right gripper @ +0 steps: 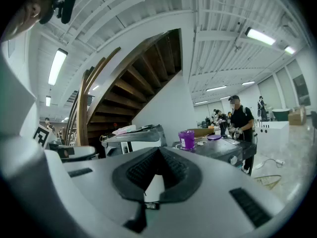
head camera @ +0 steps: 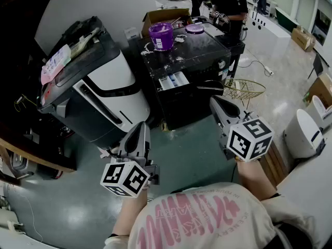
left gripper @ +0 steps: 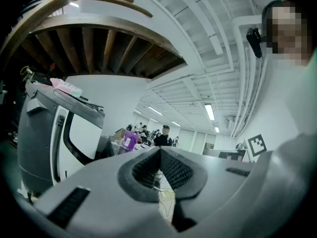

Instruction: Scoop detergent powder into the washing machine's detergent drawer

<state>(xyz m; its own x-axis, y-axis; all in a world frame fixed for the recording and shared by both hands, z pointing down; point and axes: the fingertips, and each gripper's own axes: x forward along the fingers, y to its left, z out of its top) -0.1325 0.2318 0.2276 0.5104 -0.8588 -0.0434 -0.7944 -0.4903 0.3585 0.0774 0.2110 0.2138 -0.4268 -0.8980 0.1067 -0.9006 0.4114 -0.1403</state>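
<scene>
Both the left tongs (head camera: pixel 139 135) and the right tongs (head camera: pixel 220 106) are clenched on nothing and held level near the person, likely because scooping has not begun. Well beyond them stands the washing machine (head camera: pixel 199 53). Its drawer (head camera: pixel 174 81) is pulled out to take powder, and the purple tub (head camera: pixel 161 35) stands uncapped on top, far left.

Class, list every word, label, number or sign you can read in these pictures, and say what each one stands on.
No text reads clearly.
Pink print on the person's shirt: upside down, too blurred to read.
White label on the purple tub: too small.
Print on the pink packet atop the grey machine: too small.
The marker cubes: square patterns only, no words.
</scene>
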